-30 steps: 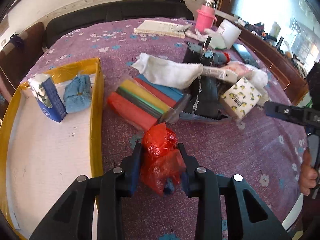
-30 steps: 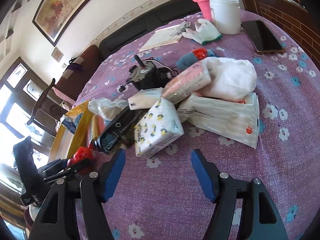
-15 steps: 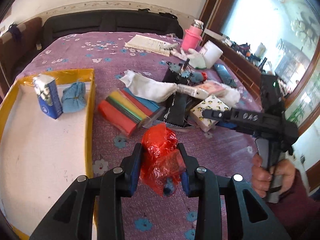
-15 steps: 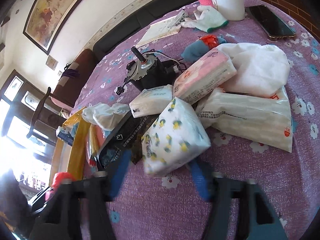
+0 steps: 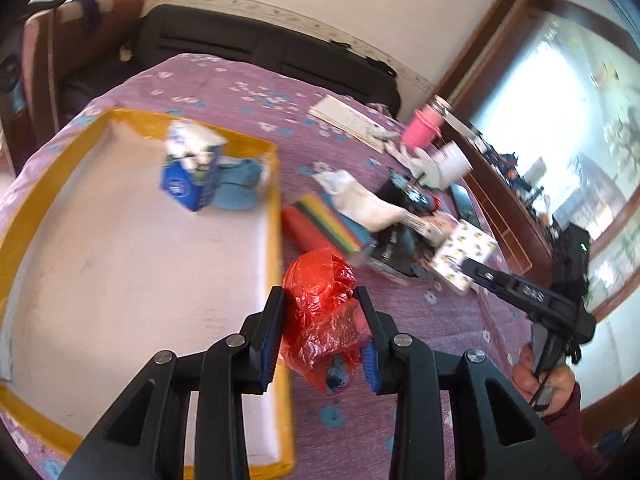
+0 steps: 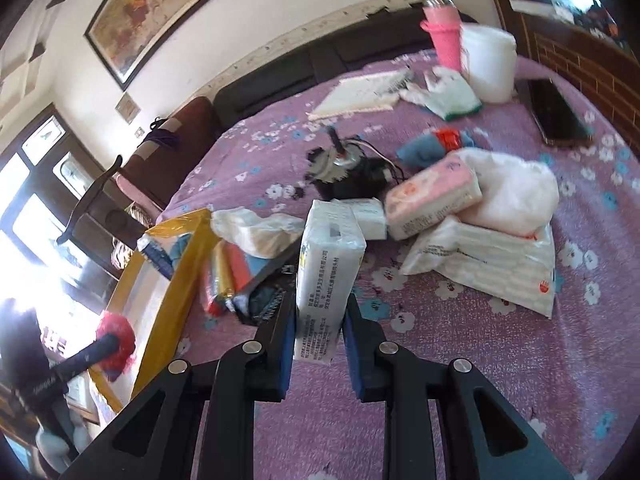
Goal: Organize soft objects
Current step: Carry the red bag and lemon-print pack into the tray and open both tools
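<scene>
My left gripper [image 5: 322, 330] fills the lower centre of its own view, black arms fanning up from the bottom edge, blue pads clamped on a crumpled red plastic bag [image 5: 322, 308] that bulges above and below the fingertips. My right gripper [image 6: 318, 334] sits lower centre of its view, jaws closing, pads pressed to both sides of a white tissue pack [image 6: 328, 280] standing upright between them. In the left view, my right hand [image 5: 540, 376] shows at the lower right edge, wrapped round the grip handle, dark red sleeve [image 5: 570, 420] below it
</scene>
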`<action>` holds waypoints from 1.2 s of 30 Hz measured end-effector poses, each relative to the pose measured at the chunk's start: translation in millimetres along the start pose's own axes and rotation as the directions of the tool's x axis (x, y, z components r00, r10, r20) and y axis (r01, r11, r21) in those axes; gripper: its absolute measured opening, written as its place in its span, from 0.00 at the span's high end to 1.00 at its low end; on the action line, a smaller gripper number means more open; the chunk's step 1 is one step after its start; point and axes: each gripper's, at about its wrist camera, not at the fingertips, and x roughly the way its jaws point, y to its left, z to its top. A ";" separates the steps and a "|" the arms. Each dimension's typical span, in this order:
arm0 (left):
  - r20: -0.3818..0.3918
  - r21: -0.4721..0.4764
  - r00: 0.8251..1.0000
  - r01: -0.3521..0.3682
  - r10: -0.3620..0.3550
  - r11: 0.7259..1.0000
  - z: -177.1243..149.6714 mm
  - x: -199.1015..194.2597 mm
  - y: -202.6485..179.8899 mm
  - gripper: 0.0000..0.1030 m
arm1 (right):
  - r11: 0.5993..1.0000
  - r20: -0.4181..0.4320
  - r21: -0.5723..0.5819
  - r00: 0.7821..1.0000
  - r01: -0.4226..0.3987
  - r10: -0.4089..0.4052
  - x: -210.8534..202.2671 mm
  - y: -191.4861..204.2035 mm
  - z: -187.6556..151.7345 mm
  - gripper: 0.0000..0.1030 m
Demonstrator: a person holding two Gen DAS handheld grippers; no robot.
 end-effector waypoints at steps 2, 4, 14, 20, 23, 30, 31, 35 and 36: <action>0.006 -0.035 1.000 -0.007 0.007 0.999 4.1 -6.1 13.4 0.68 | 0.999 0.010 -0.034 1.000 -0.017 0.017 -6.0 12.7 0.4 0.77; 0.007 -0.069 1.000 -0.017 0.018 0.997 10.0 -10.5 26.1 0.68 | 0.997 0.015 -0.067 0.999 -0.037 0.038 -10.0 26.0 0.8 0.77; -0.068 -0.183 0.997 -0.039 0.027 0.982 66.3 27.7 71.8 0.68 | 0.973 -0.077 -0.146 0.983 -0.178 0.169 13.1 91.8 3.4 0.77; -0.099 -0.232 0.990 -0.118 0.097 0.966 104.1 74.0 93.7 0.68 | 0.965 -0.117 -0.165 0.976 -0.203 0.185 31.5 117.1 1.5 0.76; -0.083 -0.272 0.992 -0.116 0.096 0.955 118.8 83.2 107.9 0.68 | 0.963 -0.137 -0.169 0.973 -0.210 0.188 41.1 125.0 2.9 0.76; -0.043 -0.245 0.993 -0.113 0.106 0.963 116.9 52.4 120.5 0.68 | 0.951 -0.207 -0.169 0.953 -0.258 0.222 70.1 146.1 4.0 0.76; -0.049 -0.240 0.991 -0.129 0.121 0.962 115.5 49.8 124.0 0.68 | 0.949 -0.219 -0.168 0.949 -0.266 0.227 76.7 150.5 3.6 0.76; -0.077 -0.264 0.984 -0.174 0.160 0.949 111.8 48.7 146.7 0.68 | 0.940 -0.282 -0.171 0.929 -0.293 0.239 108.1 171.6 2.0 0.76; -0.081 -0.277 0.983 -0.179 0.162 0.944 111.0 49.6 153.4 0.68 | 0.939 -0.300 -0.174 0.924 -0.298 0.237 117.4 177.6 1.8 0.76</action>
